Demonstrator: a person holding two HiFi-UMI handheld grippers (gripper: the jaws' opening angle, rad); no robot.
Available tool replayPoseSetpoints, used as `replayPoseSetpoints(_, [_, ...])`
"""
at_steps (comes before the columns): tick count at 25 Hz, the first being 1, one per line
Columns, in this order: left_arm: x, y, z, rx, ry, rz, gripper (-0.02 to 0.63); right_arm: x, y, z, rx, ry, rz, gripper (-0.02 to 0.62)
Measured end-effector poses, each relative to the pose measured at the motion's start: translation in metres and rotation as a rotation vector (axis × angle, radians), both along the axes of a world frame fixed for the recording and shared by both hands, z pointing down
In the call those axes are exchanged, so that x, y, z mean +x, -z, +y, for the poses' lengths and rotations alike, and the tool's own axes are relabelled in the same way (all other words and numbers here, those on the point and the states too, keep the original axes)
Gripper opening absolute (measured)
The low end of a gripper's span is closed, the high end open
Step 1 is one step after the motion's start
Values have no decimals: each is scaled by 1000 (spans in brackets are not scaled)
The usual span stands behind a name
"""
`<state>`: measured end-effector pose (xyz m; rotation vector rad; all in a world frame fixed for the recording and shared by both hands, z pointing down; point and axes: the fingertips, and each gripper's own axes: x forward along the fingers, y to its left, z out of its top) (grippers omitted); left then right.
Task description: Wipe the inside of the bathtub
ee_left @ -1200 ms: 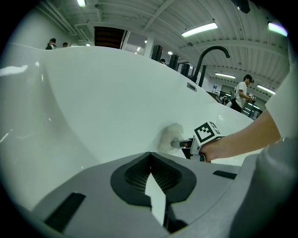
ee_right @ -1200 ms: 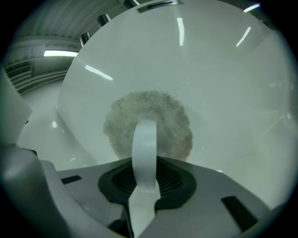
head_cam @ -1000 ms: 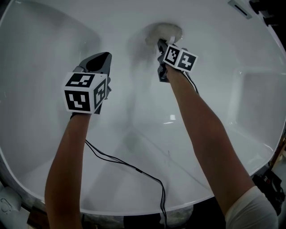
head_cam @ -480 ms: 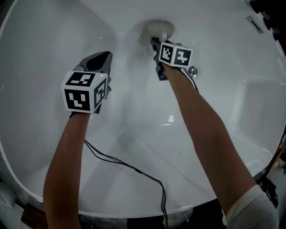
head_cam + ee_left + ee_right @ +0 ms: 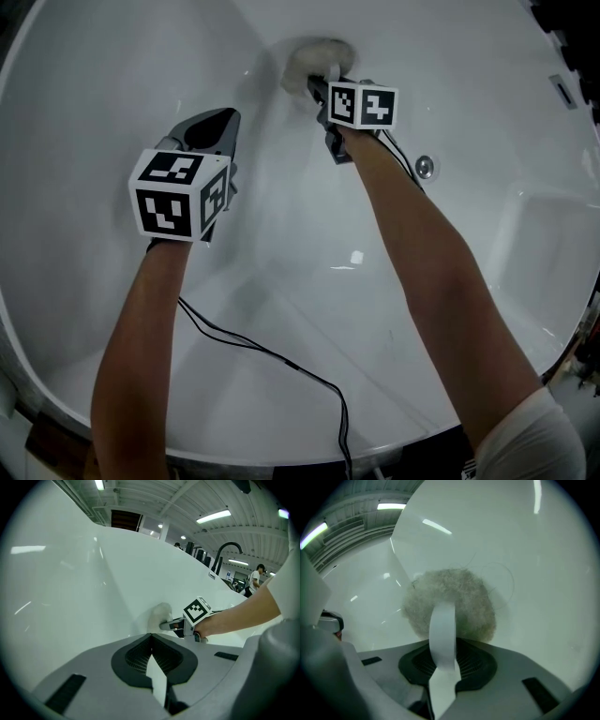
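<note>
Half the fuzzy round pad [image 5: 302, 56] hides behind the right gripper [image 5: 317, 84] clamping it; left gripper [image 5: 217, 122] clenched empty. Smooth glossy white bathtub [image 5: 94, 84] all around.

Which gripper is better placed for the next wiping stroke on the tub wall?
Right. The right gripper is shut on the fluffy wiping pad, which lies against the bathtub wall; the left gripper is shut and empty.

Right gripper [image 5: 316, 86] slid pad [image 5: 309, 56] farther along bathtub [image 5: 112, 75].
</note>
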<state>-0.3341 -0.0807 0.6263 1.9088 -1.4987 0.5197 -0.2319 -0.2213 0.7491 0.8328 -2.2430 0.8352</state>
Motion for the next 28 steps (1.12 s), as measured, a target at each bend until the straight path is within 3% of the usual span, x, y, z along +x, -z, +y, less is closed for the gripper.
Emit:
replayPoseSetpoints(7, [-4,-7,21,-21,9,-9,9,-35,6,-5,23,34,-47,91])
replayPoseSetpoints(12, [-11,7,21,-5,29,-6,9,-35,23,4,28,42,-72,91])
replayPoseSetpoints(23, [10,83,29,23,28,8,9,-3,104,37,10,45,-133,92])
replayPoseSetpoints(28, [28,133,49,44,-31,9,9,42,162,84,-12,67,-162,92])
